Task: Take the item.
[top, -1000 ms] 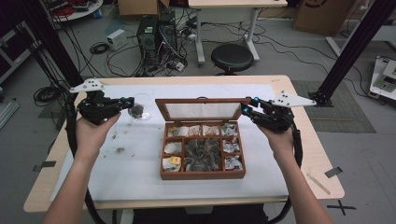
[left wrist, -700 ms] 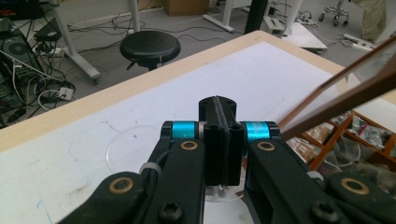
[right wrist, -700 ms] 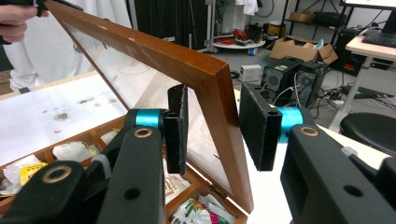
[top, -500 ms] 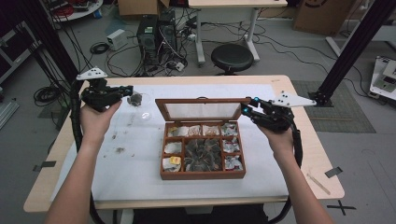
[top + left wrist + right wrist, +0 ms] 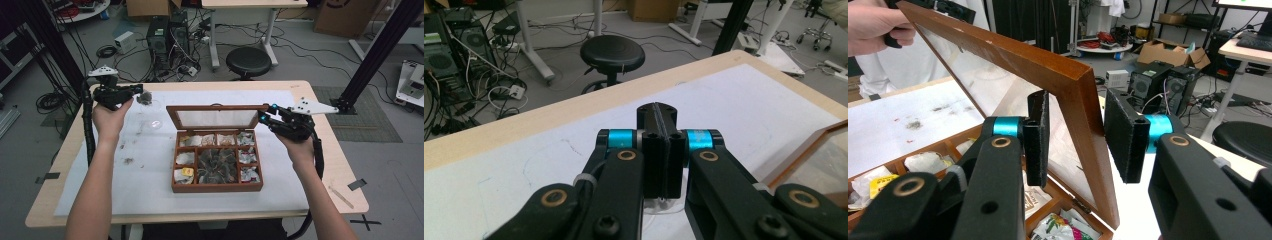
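Observation:
A wooden compartment box with packets and a dark heap inside stands mid-table. Its glass lid is raised upright. My right gripper is shut on the lid's right frame edge; in the right gripper view the wooden frame runs between the two pads of that gripper. My left gripper hovers near the far left of the table with a small dark clump at its tips. In the left gripper view its jaws are pressed together, and the clump is hidden.
A white sheet covers the wooden table. Dark crumbs lie on it left of the box, and a faint clear ring lies under the left gripper. A black stool, computers and cables sit on the floor beyond the far edge.
The left hand has moved toward the table's far left corner, carrying the dark clump with it. The right hand and the lid have stayed still.

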`<state>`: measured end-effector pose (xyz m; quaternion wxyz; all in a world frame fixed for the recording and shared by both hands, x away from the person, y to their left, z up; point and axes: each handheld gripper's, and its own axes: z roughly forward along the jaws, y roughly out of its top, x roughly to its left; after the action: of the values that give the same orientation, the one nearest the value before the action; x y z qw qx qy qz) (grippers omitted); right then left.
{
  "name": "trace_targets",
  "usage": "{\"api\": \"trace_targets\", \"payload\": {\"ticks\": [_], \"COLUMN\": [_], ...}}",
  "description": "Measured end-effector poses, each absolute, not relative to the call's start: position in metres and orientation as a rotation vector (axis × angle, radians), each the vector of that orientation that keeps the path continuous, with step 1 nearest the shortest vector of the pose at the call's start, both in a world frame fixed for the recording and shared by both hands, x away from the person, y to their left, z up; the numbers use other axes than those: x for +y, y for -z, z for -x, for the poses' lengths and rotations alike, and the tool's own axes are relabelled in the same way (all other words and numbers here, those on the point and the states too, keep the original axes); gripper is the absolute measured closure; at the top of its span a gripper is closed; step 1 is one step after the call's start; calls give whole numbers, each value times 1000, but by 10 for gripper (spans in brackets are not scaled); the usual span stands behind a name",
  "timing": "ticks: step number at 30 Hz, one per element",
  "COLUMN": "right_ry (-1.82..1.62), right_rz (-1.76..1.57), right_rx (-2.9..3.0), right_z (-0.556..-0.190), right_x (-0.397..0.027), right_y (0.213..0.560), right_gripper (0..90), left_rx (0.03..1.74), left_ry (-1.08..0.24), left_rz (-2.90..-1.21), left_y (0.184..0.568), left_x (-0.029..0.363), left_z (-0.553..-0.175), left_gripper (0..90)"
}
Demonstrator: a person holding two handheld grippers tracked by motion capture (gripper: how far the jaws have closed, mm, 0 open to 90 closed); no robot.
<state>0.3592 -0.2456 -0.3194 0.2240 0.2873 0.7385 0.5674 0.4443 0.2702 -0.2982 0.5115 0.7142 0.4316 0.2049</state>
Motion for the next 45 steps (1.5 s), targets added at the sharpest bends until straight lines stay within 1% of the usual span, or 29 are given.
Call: {"api": "trace_targets", "payload": {"ticks": [17,27,45], "right_ry": [-1569,-1569,-1568], "right_rz": [-793,-792,-792], "right_rx": [2038,2037,2037], "right_z": [-359,-359,-360], "right_x": [-246,-246,-246], "right_y": [319,319,320], "right_gripper": [646,646,646], "left_rx": [1090,1125,1155], "left_ry": [-508,-502,-501], "left_rz": [-1749,-1750,-1782], "left_y": [314,331,349], "left_x": [262,263,261], "left_z": [-459,-463,-466], "left_gripper": [895,895,895]}}
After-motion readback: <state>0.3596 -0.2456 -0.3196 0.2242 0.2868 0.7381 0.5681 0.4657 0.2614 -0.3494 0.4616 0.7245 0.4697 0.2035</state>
